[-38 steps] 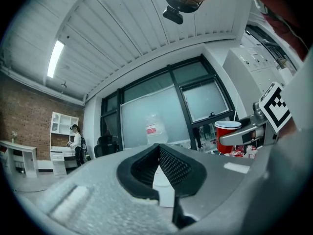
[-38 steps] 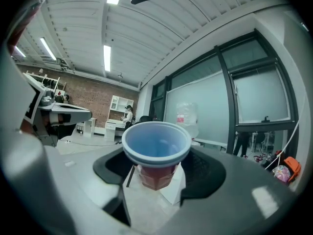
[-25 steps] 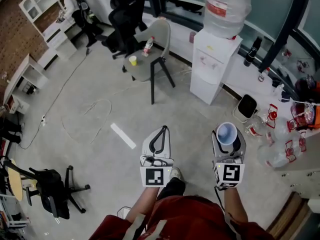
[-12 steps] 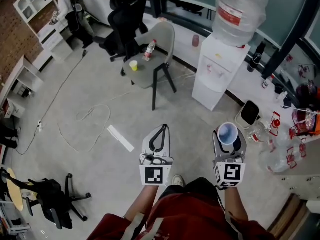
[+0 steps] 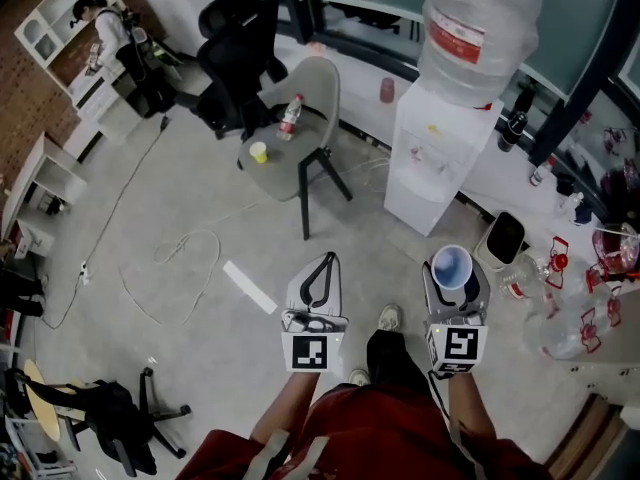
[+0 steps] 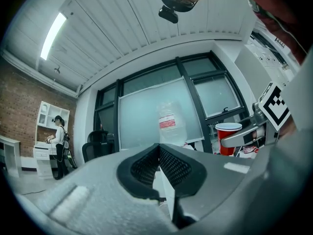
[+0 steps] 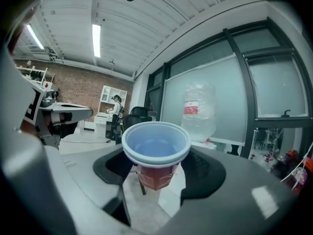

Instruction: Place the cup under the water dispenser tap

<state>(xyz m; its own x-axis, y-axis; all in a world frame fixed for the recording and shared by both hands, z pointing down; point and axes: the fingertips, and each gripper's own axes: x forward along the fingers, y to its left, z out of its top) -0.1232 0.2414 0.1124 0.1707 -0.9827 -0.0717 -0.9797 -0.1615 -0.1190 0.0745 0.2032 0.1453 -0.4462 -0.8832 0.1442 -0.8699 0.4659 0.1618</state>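
Just empty red cup (image 7: 155, 148) in right claw (image 7: 157, 176)

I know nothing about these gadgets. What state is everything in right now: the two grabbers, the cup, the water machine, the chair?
red plastic cup with pale blue inside: upright, looks empty, gripped.
right gripper: fingers closed on the cup.
left gripper: fingers together, holding nothing.
white water dispenser: standing, clear bottle mounted on top.
grey chair: upright, small yellow cup and plastic bottle on its seat.
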